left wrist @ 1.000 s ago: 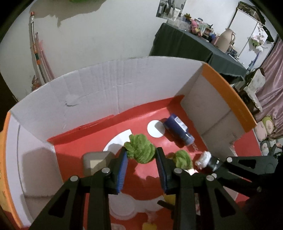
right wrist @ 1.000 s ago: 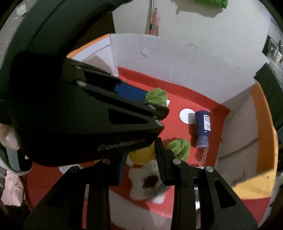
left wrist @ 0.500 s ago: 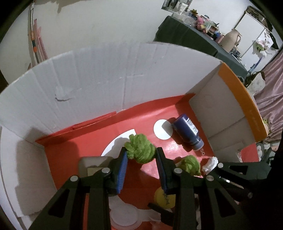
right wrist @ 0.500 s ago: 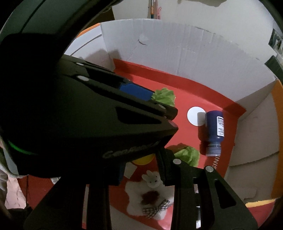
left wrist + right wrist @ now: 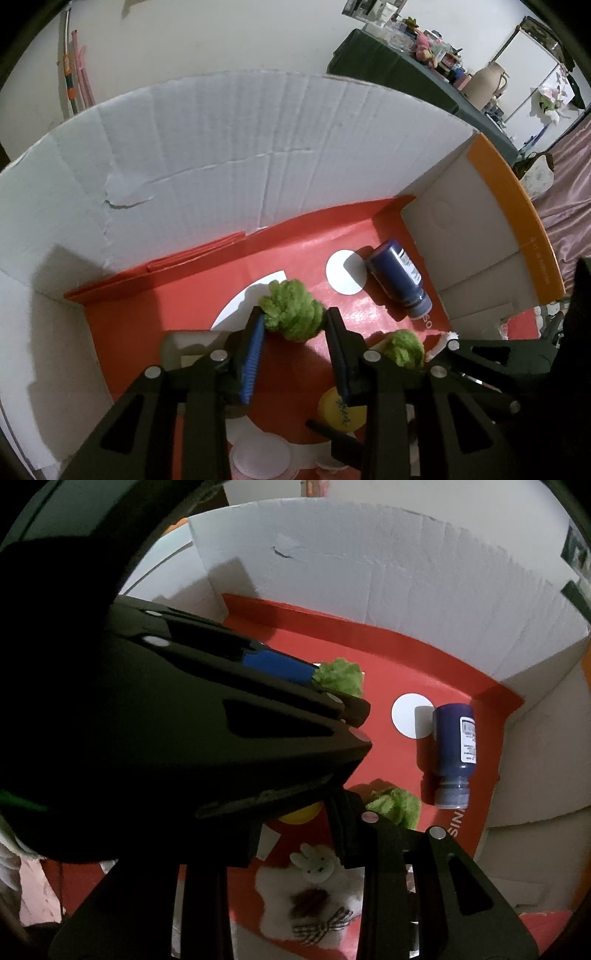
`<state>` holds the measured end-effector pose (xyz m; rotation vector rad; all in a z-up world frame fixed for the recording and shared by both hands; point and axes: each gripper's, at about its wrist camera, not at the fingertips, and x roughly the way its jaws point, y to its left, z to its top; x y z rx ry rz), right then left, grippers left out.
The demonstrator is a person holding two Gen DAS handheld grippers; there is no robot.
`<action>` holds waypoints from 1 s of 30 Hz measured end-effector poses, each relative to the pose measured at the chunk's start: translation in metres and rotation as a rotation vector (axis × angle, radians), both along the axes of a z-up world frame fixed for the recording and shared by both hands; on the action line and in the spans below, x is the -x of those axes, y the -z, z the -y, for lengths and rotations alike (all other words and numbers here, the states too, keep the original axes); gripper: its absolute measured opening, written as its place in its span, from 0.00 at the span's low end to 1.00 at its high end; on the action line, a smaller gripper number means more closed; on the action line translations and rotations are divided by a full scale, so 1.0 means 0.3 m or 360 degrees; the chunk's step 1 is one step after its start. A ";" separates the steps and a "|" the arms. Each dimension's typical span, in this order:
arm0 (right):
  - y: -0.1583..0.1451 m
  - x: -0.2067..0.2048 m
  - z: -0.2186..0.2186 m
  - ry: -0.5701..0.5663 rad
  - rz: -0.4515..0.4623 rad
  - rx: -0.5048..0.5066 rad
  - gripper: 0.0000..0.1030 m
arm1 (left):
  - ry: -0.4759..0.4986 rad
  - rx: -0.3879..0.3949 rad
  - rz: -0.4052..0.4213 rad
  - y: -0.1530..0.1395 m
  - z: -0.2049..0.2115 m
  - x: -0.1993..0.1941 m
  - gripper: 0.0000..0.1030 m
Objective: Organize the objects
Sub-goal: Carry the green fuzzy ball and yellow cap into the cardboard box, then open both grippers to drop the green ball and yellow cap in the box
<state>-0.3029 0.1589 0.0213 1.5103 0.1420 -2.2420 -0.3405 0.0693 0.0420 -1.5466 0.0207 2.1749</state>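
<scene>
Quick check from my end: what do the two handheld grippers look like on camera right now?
Both are matte black, angular linkage frames with triangular cut-outs and silver pivot bolts. The left gripper has ribbed bright-blue pads lining its fingers. The right gripper is the same black build; its pads are in shadow. No cables or sleeves are visible.

White cardboard walls (image 5: pixel 258 147) hem the red floor (image 5: pixel 207 288) behind and at both sides. The lying blue bottle (image 5: pixel 400 280) blocks the right corner; the left stretch lies bare.
</scene>
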 end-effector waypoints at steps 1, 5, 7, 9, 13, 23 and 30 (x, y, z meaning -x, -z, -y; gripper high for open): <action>0.000 -0.001 -0.004 0.0003 0.0006 0.0010 0.28 | 0.0000 -0.0004 0.0003 0.000 0.004 -0.002 0.33; -0.001 -0.015 -0.008 0.0004 0.0002 0.0006 0.28 | 0.0000 -0.0010 0.0009 0.005 0.011 -0.004 0.33; 0.000 -0.022 -0.010 0.0003 0.0003 0.0005 0.28 | 0.0006 -0.0007 0.0005 0.006 0.007 -0.003 0.35; -0.001 -0.030 -0.009 0.0003 0.0004 0.0006 0.28 | 0.0016 -0.0007 0.0008 0.007 0.004 -0.007 0.35; -0.014 -0.035 -0.002 0.0007 0.0006 0.0014 0.28 | 0.0029 -0.0020 0.0022 0.009 -0.005 -0.001 0.36; -0.053 -0.036 0.020 0.0015 0.0011 0.0025 0.29 | 0.0034 -0.0017 0.0021 0.007 -0.019 0.004 0.37; -0.058 -0.028 0.017 0.0018 0.0018 0.0039 0.42 | 0.0039 -0.0024 0.0020 0.008 -0.030 0.009 0.41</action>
